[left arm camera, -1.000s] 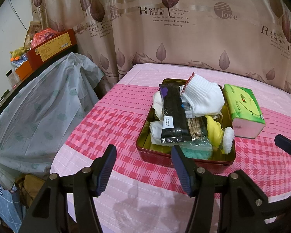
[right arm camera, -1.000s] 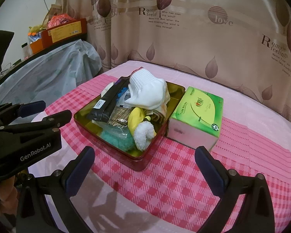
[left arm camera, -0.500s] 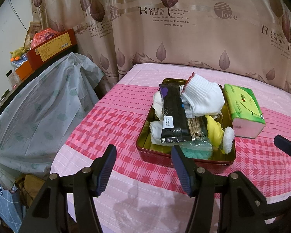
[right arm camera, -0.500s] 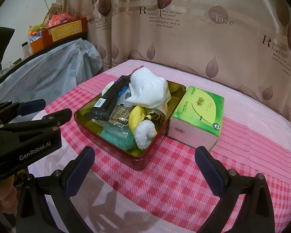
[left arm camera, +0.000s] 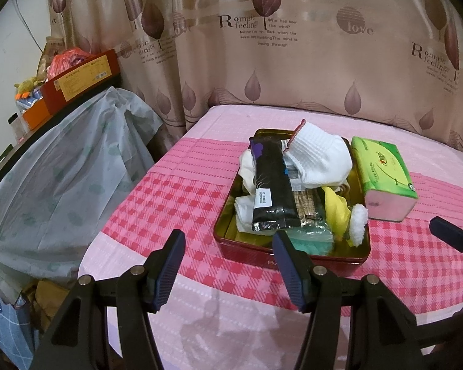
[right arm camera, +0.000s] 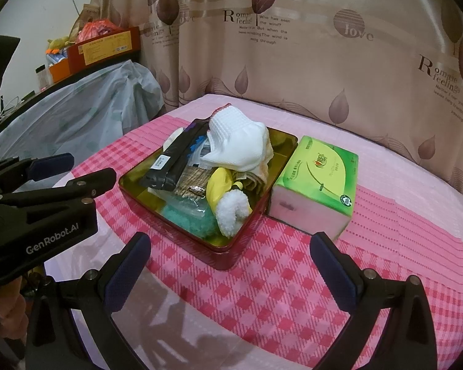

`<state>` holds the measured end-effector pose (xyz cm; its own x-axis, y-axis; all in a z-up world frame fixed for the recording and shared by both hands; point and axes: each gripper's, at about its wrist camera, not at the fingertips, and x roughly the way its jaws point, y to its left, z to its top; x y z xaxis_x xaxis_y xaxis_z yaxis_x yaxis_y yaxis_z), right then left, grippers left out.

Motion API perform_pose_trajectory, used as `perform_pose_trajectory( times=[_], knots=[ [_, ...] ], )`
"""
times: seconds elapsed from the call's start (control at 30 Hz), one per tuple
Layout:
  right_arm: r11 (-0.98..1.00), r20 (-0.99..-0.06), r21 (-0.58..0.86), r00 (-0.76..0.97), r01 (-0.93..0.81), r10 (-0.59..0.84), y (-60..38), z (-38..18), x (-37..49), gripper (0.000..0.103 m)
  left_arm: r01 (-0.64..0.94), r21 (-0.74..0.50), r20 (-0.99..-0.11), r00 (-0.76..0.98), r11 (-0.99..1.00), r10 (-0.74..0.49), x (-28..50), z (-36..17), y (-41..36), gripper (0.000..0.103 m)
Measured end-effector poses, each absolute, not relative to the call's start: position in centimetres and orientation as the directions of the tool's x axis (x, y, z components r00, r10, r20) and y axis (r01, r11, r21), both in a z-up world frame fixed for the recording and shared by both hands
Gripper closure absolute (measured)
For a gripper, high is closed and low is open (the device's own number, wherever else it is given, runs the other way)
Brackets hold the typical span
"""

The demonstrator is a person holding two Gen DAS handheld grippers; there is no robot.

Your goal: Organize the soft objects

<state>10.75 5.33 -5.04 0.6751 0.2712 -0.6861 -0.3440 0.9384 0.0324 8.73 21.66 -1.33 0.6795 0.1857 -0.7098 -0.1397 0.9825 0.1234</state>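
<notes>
A red tin with a gold inside sits on the pink checked cloth, heaped with soft things: a white sock, a black packet, a yellow piece with a white pompom and a teal fluffy item. A green tissue pack lies right of the tin. My left gripper hangs open just before the tin's near wall. My right gripper is open too, in front of the tin and tissue pack. Both hold nothing.
The table ends at a rounded near-left edge. A plastic-covered piece of furniture stands to the left with boxes on top. A leaf-print curtain hangs close behind the table.
Almost nothing has changed; the right gripper's view drifts very slightly, and both grippers stay open in place.
</notes>
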Motion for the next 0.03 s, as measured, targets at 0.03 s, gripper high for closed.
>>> perform_pose_trajectory(
  times=[0.03],
  knots=[
    [0.938, -0.686, 0.033, 0.675, -0.344, 0.272, 5.32, -5.03, 10.74, 0.001, -0.140, 0.125, -0.710, 0.678, 0.982, 0.187, 8.71, -1.26, 21.68, 0.043]
  ],
)
